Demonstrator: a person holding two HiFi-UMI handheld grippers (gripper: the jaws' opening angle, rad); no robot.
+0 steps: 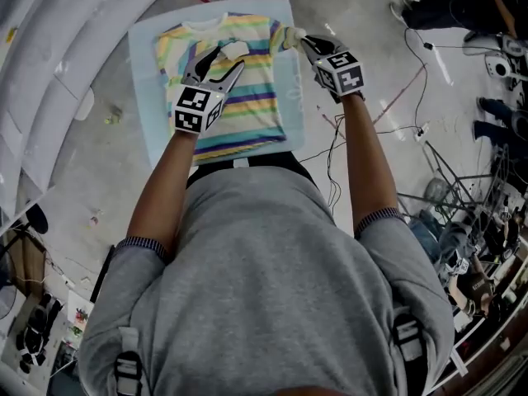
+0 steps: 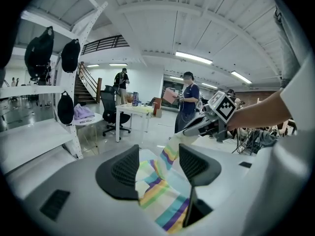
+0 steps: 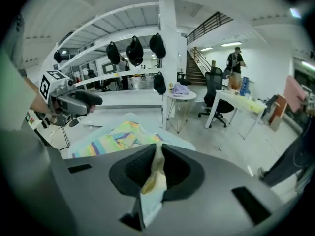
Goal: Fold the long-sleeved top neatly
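Observation:
The long-sleeved top (image 1: 239,97), striped yellow, green, blue and purple, lies flat on a pale blue board (image 1: 148,97). My left gripper (image 1: 224,58) hovers open over its left chest; between the fingers (image 2: 120,171) only the fabric below shows. My right gripper (image 1: 297,40) is shut on the right sleeve's cuff (image 1: 285,37), lifted at the top's upper right edge. In the right gripper view the pale cuff (image 3: 155,178) is pinched between the pads and hangs down. The raised sleeve (image 2: 170,154) runs up to the right gripper (image 2: 192,130) in the left gripper view.
Cables (image 1: 412,114) trail over the floor to the right of the board, with gear and a person's legs (image 1: 445,7) beyond. White shelving (image 1: 49,73) runs along the left. Its post (image 3: 167,58), a round table (image 3: 179,96) and an office chair stand behind.

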